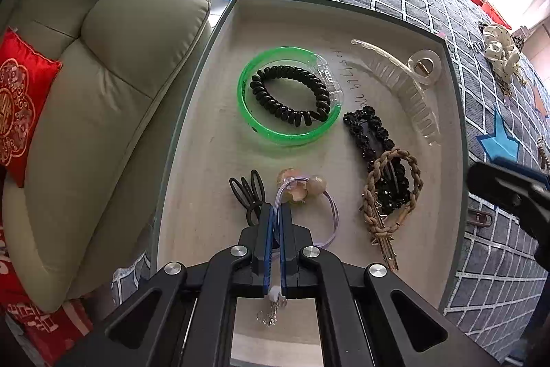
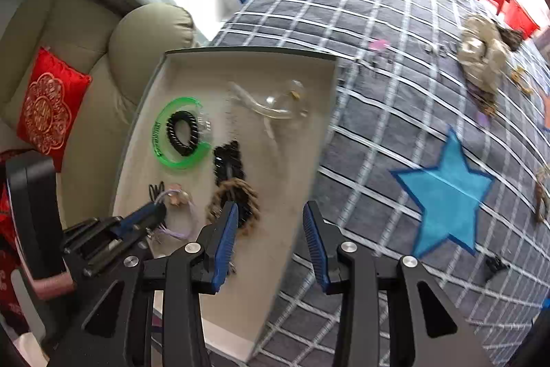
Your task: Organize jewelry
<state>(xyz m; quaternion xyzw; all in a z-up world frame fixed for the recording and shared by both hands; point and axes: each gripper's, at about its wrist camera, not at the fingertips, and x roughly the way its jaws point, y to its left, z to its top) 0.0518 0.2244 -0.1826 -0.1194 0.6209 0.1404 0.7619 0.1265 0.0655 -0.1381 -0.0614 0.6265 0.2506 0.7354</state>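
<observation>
A shallow beige tray (image 1: 206, 133) lies on a checked quilt. My left gripper (image 1: 276, 210) points down into its near end and is shut on a lilac cord (image 1: 332, 207) strung with pink beads (image 1: 315, 186). A small metal clasp hangs behind the pads. In the right wrist view the left gripper (image 2: 156, 208) pinches the same lilac cord (image 2: 182, 231). My right gripper (image 2: 271, 212) is open over the tray's near right edge with nothing between its pads. A braided tan clip (image 2: 237, 195) lies just left of its left finger.
The tray also holds a green bangle (image 1: 264, 133) around a black spiral hair tie (image 1: 290, 95), a clear claw clip (image 1: 402, 81), a black beaded clip (image 1: 364, 129) and black hair ties (image 1: 249, 191). A scrunchie (image 2: 481, 64) and small items lie on the quilt (image 2: 395, 112). A beige sofa (image 1: 96, 112) stands to the left.
</observation>
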